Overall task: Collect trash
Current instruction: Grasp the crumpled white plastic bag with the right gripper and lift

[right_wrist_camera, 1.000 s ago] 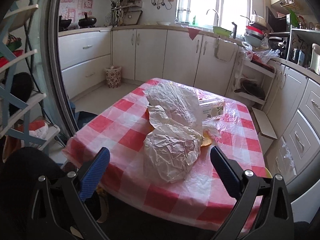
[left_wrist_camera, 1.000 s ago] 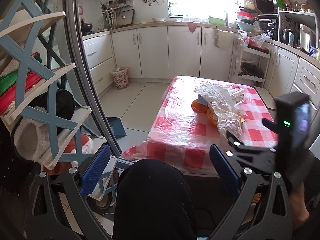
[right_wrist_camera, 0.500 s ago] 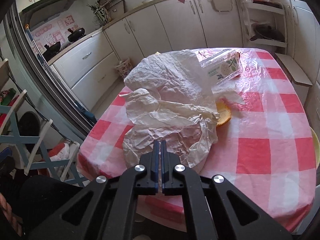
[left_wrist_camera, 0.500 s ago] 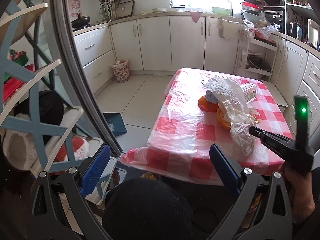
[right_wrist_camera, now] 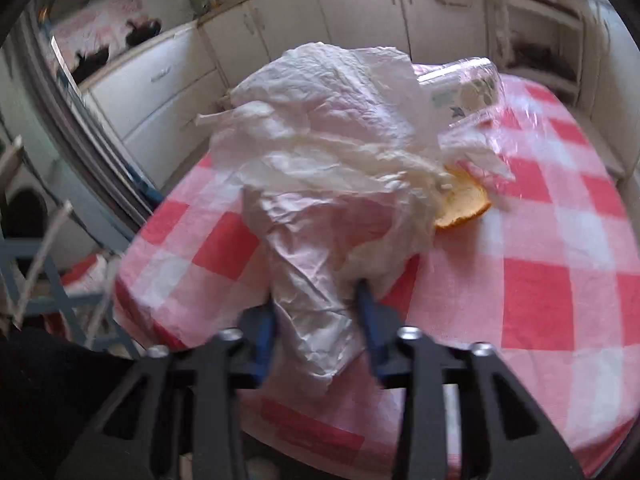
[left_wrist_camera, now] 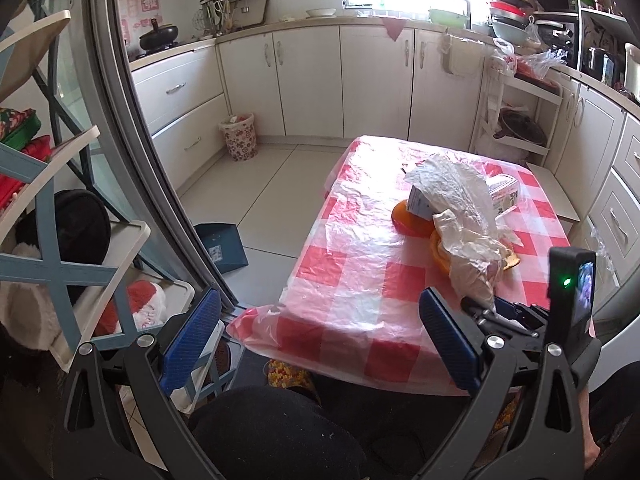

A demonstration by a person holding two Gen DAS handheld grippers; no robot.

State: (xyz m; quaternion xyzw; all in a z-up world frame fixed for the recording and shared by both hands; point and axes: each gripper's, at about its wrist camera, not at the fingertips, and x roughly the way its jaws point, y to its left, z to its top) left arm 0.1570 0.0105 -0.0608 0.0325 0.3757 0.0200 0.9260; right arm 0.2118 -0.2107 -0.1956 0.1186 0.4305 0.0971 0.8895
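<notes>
Crumpled bag (right_wrist_camera: 320, 200) sits between the right claw (right_wrist_camera: 316, 320)'s opening jaws, seen from its own camera; left claw (left_wrist_camera: 320, 336) gapes empty.

Right wrist view motion-blurred; white kitchen cabinets (right_wrist_camera: 192, 76) smeared. Crumpled white plastic bag (right_wrist_camera: 320, 184) covers most of orange peel piece (right_wrist_camera: 460, 208) and part of clear-wrapped carton (right_wrist_camera: 464, 88). Small blue-and-white box (left_wrist_camera: 420, 204) half under bag; print unreadable.
</notes>
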